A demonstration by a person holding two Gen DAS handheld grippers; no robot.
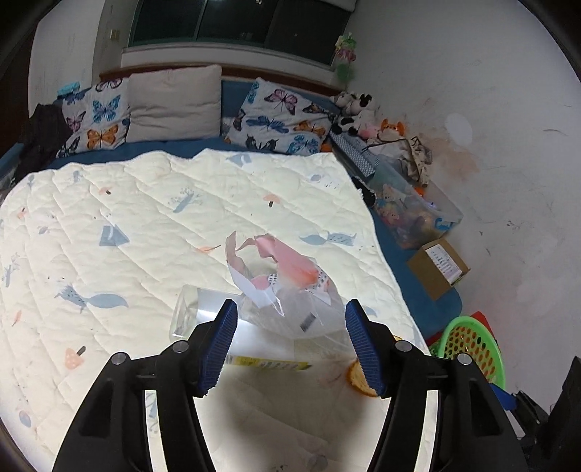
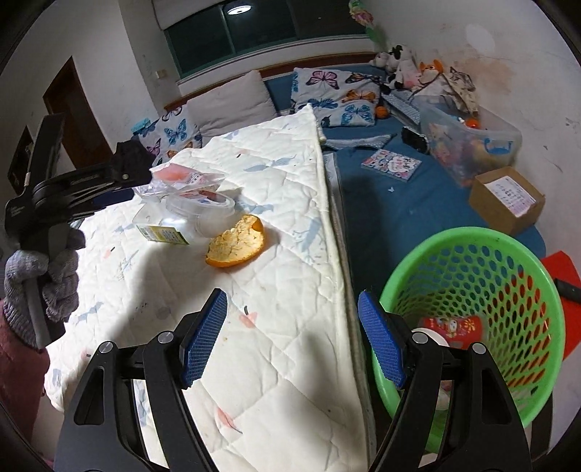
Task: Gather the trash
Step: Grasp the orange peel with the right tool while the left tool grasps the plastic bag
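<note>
A bedroom at night, under a harsh light: my left gripper [image 1: 290, 345] hangs over the cream quilt [image 1: 145, 225] that covers most of the bed, its blue-padded fingers [image 1: 221, 348] released and spread, with nothing pressed between them. Just ahead of them lies the trash on the quilt: a crumpled clear plastic bag [image 1: 290, 290] with pink and white scraps of wrapper in it, a yellow-printed packet [image 1: 268, 363] beside it, and an orange peel [image 2: 236, 247] a little nearer the quilt's edge. My right gripper [image 2: 290, 337] points down at that edge of the quilt, its fingers [image 2: 203, 337] likewise apart and holding nothing. To their right stands the green perforated basket [image 2: 472, 254] on the floor beside the bed, a red printed cup [image 2: 454, 326] already lying inside it. In the right wrist view my left hand [image 2: 47, 283], in a grey knit glove, grips the handle of the other tool. Past the quilt the blue sheet [image 2: 381, 203] shows, with a cardboard box [image 2: 508, 199], a clear tub of toys [image 2: 472, 145] and a small picture book [image 2: 392, 165] on it. Butterfly pillows [image 1: 98, 116] and a plain beige cushion [image 1: 174, 105] lean at the headboard beneath a dark window [image 1: 236, 21]; stuffed animals [image 1: 359, 112] crowd the corner against a stained white wall [image 1: 490, 109].
</note>
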